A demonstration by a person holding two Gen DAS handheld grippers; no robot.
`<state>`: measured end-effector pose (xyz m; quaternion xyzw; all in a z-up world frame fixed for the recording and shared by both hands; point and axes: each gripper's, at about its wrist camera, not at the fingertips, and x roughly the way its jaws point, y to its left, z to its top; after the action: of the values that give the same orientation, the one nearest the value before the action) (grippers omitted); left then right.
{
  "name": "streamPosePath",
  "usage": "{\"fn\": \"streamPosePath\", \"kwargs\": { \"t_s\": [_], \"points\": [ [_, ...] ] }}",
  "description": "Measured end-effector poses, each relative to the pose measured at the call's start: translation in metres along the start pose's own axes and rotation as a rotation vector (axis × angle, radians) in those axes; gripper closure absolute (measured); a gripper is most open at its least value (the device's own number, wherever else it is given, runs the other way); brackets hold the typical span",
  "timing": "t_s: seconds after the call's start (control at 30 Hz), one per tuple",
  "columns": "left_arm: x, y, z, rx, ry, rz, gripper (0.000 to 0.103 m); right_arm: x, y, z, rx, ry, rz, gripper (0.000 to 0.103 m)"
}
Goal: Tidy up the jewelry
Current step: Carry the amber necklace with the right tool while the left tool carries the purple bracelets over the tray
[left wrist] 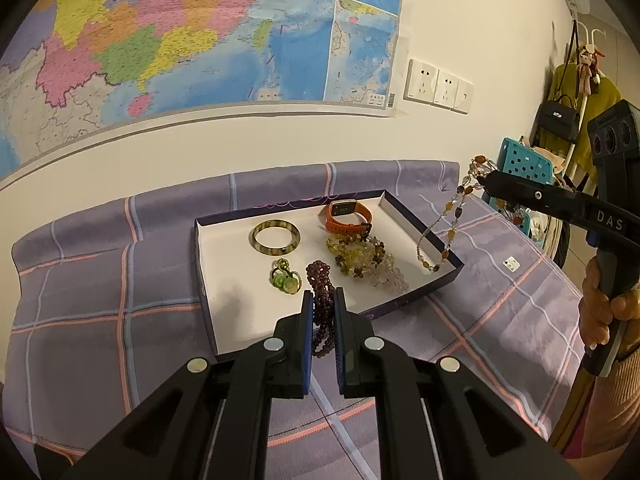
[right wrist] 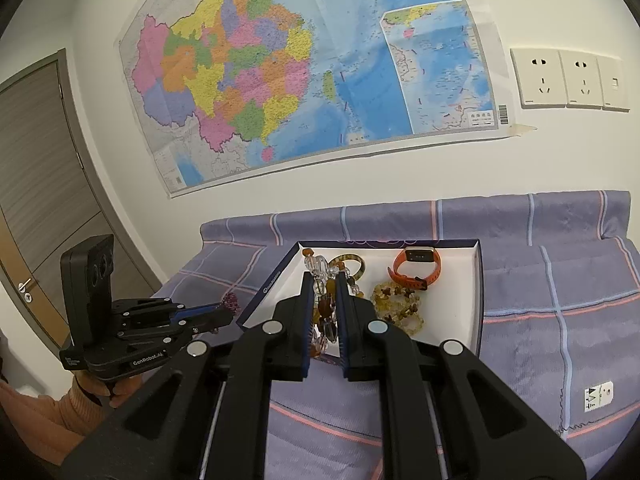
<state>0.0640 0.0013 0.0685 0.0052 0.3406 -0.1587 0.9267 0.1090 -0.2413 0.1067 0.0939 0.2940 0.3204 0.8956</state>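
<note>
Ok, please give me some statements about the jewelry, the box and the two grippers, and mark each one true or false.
1. The left gripper is shut on a dark purple bead string. True.
2. The right gripper is open and holds nothing. False: its jaws are shut on an amber and clear bead necklace.
3. The orange watch lies inside the box. True.
4. The green bangle lies on the checked cloth outside the box. False: it lies inside the box.
5. The box has a lid on it. False: it is open on top.
</note>
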Motion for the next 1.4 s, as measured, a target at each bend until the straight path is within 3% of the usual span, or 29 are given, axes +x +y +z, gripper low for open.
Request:
{"fn": "streamPosePath", "kwargs": {
  "t_s": [1.4],
  "points": [
    [0.036,0.006,0.011,0.016,0.05,0.021,0.095,0.032,-0.018,0.006,0.037,0.028,-0.006,0.092]
  ]
}}
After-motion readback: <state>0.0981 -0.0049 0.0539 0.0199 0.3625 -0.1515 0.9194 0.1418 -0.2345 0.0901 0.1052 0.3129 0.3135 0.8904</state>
